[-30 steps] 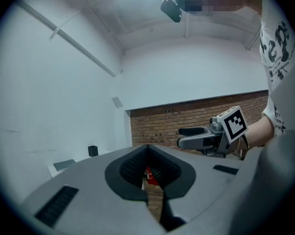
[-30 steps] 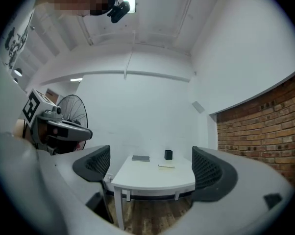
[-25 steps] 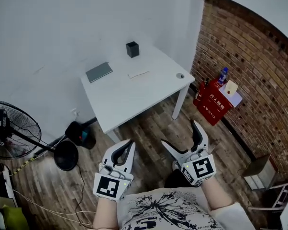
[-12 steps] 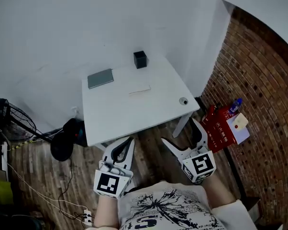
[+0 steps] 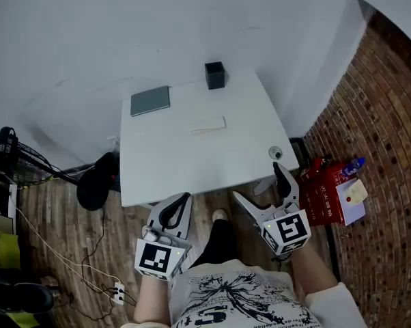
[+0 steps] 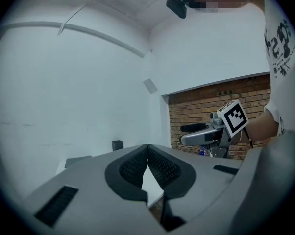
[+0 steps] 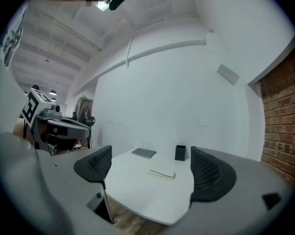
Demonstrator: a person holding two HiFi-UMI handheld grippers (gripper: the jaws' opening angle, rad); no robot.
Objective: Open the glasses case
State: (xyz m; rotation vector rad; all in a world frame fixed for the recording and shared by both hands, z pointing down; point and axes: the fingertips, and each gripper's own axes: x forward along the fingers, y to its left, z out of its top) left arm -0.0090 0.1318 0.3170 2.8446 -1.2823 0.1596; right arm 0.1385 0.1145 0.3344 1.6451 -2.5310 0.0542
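Note:
A flat white case [image 5: 207,124] with a dark seam lies shut near the middle of the white table [image 5: 164,169]; it also shows in the right gripper view, flat white case [image 7: 162,173]. Both grippers hang in the air in front of the table's near edge, touching nothing. My left gripper [image 5: 186,197] has its tips pressed together and holds nothing; its pads [image 6: 159,166] meet in the left gripper view. My right gripper [image 5: 258,182] stands wide open and points at the table, its pads [image 7: 95,163] far apart.
On the table are also a grey flat slab [image 5: 150,100] at the back left, a black square box [image 5: 215,74] at the back, and a small round object [image 5: 276,153] by the right edge. A red crate [image 5: 326,197] stands by the brick wall. A black fan base [image 5: 96,186] and cables lie left.
The view has swung and drawn closer to the table, which now lies straight ahead of both grippers. The grippers keep their poses: left shut, right open.

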